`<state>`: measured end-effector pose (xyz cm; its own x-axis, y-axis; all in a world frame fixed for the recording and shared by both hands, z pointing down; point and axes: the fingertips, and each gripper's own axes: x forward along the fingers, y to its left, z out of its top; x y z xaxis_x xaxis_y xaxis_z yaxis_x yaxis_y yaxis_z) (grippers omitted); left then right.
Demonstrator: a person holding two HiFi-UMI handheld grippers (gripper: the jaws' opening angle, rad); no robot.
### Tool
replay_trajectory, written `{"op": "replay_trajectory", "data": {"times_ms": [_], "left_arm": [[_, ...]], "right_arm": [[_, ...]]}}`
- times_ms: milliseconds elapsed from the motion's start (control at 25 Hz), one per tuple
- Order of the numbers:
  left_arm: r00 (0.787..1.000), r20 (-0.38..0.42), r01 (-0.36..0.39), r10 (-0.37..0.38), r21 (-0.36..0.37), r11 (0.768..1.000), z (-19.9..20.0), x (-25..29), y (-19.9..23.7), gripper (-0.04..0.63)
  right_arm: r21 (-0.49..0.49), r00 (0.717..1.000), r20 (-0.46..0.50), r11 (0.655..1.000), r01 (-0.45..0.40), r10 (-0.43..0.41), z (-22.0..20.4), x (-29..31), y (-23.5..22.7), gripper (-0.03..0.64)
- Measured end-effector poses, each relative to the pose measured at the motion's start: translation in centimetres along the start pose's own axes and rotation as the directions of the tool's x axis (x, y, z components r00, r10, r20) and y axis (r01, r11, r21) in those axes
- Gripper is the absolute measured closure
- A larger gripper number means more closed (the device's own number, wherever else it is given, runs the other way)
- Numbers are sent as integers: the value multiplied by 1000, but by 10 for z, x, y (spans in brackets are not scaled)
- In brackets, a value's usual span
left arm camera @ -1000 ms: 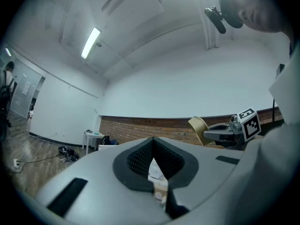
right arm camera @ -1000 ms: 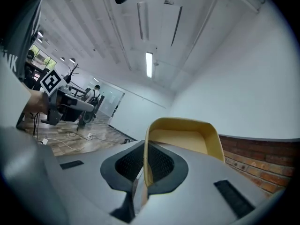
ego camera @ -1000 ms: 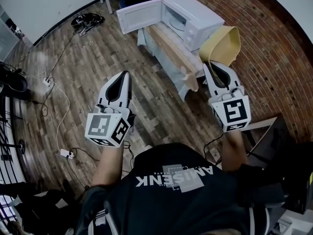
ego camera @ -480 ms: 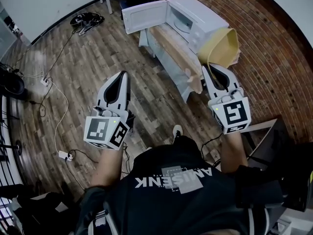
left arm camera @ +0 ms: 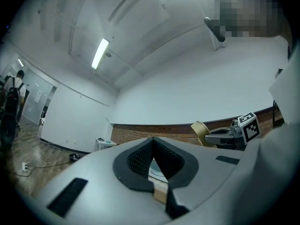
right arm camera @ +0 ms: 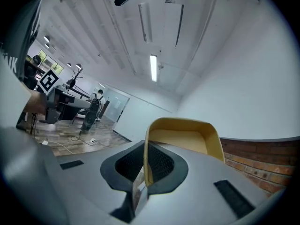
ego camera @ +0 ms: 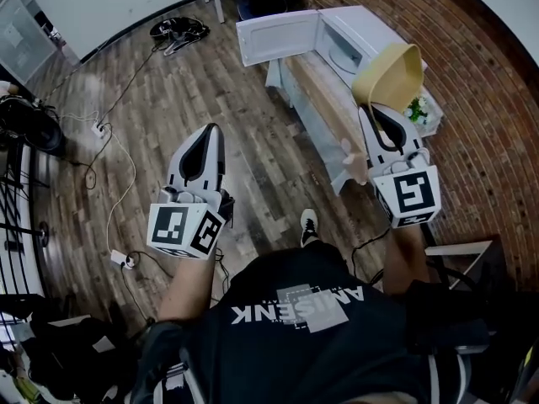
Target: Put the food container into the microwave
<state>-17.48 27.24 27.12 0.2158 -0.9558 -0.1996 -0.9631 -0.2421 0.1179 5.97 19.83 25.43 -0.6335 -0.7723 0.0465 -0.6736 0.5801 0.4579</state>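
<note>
container in right gripper, short of the microwave

food container [ego camera: 389, 72] is a yellow open tub, up in the air at the far right, over the wooden bench [ego camera: 324, 99] and just near-right of the microwave [ego camera: 362, 36]. not inside it, not touching it. right gripper [ego camera: 375, 112] has its jaws nearly closed, pinching one thin wall of the tub at its left end, so the tub hangs out to the right of the jaw line. long axis runs left-right, crosswise to the gripper, which points far. tub is tilted: the right gripper view looks into its mouth, so the open side faces near and up, bottom toward the brick wall [ego camera: 480, 99].

microwave sits at the far end of the bench, door [ego camera: 278, 37] swung wide open to the left, cavity facing left.

left gripper [ego camera: 212, 133] is out over the wood floor [ego camera: 168, 99], left of the bench and well apart from the tub, pointing far. its jaw tips meet, nothing between them.
</note>
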Motion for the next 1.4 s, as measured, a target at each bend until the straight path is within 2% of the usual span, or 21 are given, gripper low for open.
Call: {"op": "replay_trajectory", "data": {"times_ms": [200,560,920,1200,1400], "left_arm": [[999,-15,-50,50,-1,999,-11,39,11,583],[997,-48,-55,54,-28,998,-33,120,6,583],[996,-86,-27,25,-20,999,-56,204,-20,583],[994,-104,24,-24,-1,1000,-71,266,-52,583],[994,-107,-3,4,5,1000,-72,289,-63,583]], "right_arm": [[1,999,27,999,-35,35,-10,39,-25,569],[5,999,19,999,-51,51,-38,85,-91,569],[7,998,18,998,-59,59,-75,109,-152,569],[25,998,16,998,-53,53,-104,118,-202,569],[37,998,19,997,-64,63,-118,118,-224,569]]}}
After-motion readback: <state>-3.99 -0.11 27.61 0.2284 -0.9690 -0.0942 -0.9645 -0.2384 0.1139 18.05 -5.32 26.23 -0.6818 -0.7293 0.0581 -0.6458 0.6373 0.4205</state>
